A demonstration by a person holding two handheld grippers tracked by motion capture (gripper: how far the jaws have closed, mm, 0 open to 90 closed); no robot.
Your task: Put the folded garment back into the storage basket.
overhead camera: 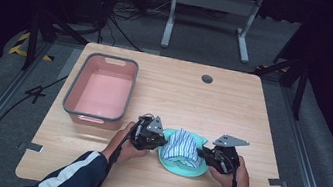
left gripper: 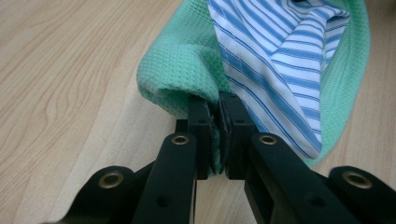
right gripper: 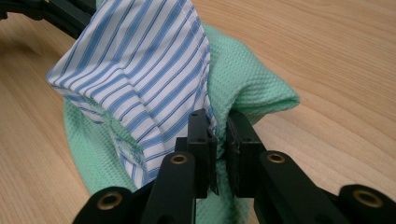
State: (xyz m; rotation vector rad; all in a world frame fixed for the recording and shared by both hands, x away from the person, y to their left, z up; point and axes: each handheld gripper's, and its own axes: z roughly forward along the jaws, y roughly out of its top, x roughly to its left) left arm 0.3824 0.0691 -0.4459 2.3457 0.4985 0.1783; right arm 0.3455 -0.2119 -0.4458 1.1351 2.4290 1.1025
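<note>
Both grippers pinch the bundle: left gripper and right gripper each clamp the mint-green waffle-weave cloth around the blue-and-white striped fabric, so they should lift together, evenly.

My high view is soft and grainy; the worktop is evenly lit, its surroundings dark. My gripper views: jaws blurred, no glare.
</note>
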